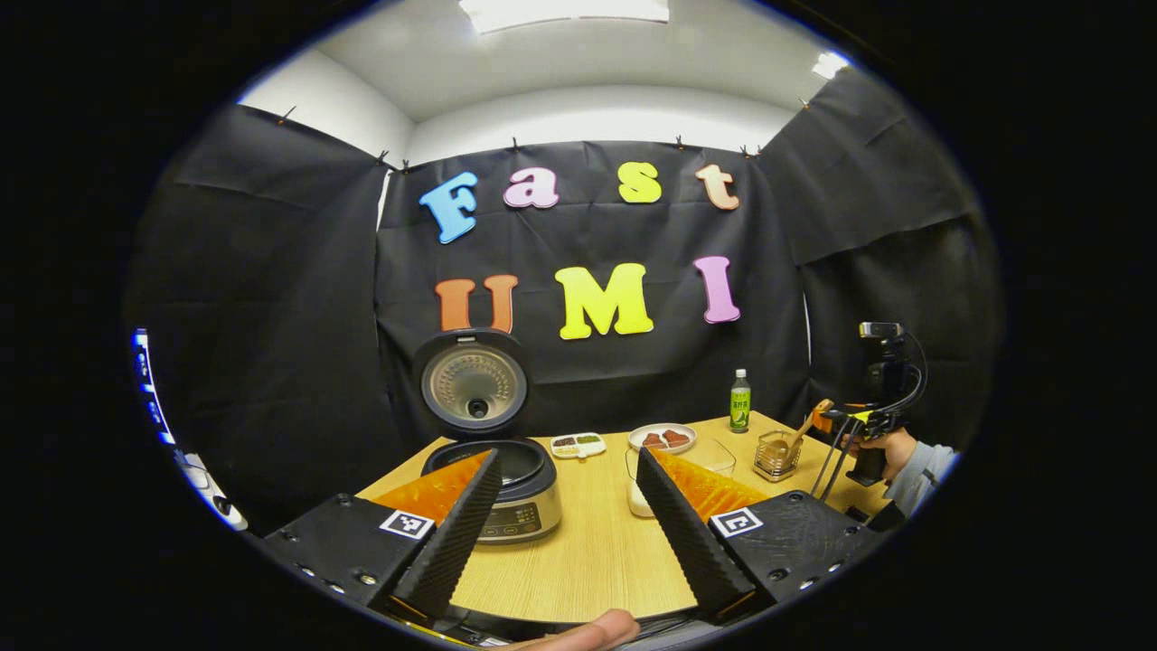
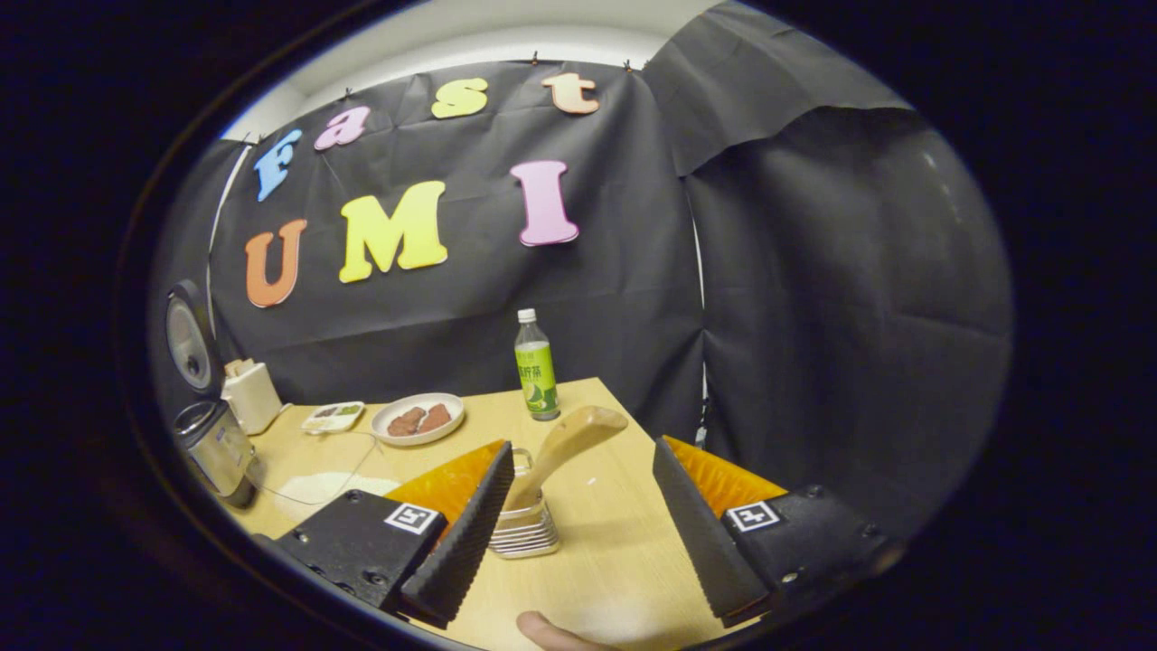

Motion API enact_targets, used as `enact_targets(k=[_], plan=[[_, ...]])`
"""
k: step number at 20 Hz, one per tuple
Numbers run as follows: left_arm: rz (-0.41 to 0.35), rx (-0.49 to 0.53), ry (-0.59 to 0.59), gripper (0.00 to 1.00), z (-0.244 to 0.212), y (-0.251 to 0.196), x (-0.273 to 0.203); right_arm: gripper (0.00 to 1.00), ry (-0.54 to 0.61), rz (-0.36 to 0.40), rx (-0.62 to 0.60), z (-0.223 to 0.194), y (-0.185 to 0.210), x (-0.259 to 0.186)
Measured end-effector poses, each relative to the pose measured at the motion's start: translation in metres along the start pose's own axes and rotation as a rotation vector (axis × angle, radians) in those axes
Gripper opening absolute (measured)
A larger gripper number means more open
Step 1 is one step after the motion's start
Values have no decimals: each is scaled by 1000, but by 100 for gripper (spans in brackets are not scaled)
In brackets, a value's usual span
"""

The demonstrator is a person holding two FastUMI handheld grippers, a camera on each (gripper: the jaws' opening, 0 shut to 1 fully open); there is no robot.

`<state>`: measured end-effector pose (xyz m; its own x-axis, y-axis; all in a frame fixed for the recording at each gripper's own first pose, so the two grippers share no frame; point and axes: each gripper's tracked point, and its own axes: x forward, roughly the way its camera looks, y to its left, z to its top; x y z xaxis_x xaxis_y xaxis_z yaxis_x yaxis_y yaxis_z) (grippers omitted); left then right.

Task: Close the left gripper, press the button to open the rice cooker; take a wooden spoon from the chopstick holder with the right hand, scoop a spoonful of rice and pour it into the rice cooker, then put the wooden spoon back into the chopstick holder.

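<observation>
In the right gripper view, the right hand-held gripper (image 2: 578, 533) has its 2 fingers wide apart and holds nothing. The chopstick holder (image 2: 524, 529) sits on the bench (image 2: 615, 561) just past the near finger, a bit toward the gap. 1 wooden spoon (image 2: 560, 457) stands in it, leaning, with its handle end up between the 2 fingers but not touching them.

In the left gripper view, the left hand-held gripper (image 1: 565, 533) is open wide too and grips nothing. The rice cooker (image 1: 511, 493) sits just behind its left finger, with the lid (image 1: 472, 382) standing up open. A clear box with rice (image 1: 687, 470) peeks from behind the right finger.

Farther back are 1 small tray (image 1: 578, 445), 1 plate of meat (image 1: 663, 438) and 1 green bottle (image 1: 740, 401). Off to the right, a hand (image 1: 890, 449) holds the other hand-held gripper beside the holder.
</observation>
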<state>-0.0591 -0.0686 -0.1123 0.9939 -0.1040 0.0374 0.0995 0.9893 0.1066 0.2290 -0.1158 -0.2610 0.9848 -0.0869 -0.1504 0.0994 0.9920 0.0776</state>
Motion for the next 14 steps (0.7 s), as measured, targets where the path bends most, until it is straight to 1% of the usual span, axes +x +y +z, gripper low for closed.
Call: enact_targets(k=[1,2,5,6,7,8,10,11,12,13,14], plan=[[-18,13,10,95,-6,-4,3,98,-13,0,-8,0,0,8],[-22,21,26,95,-13,-5,6,95,-27,14,-13,1,3,15],[-14,20,50,96,-28,-3,14,73,28,81,-14,-15,19,35],[-23,9,53,96,-31,-6,16,72,54,89,-24,-23,21,41],[-48,-3,63,95,-34,-13,17,72,64,102,-29,-24,24,45],[-66,-8,75,96,-38,-17,18,71,57,115,-33,-21,28,48],[-64,5,85,96,-42,-16,20,65,35,139,-48,-14,36,50],[-60,18,85,96,-42,-15,20,51,29,154,-47,-12,40,51],[-56,28,79,96,-42,-14,20,40,24,188,-35,-8,50,47],[-54,34,73,96,-41,-14,19,28,29,198,-35,-6,58,44],[-52,34,70,96,-40,-13,18,23,22,184,-36,-4,56,45]])
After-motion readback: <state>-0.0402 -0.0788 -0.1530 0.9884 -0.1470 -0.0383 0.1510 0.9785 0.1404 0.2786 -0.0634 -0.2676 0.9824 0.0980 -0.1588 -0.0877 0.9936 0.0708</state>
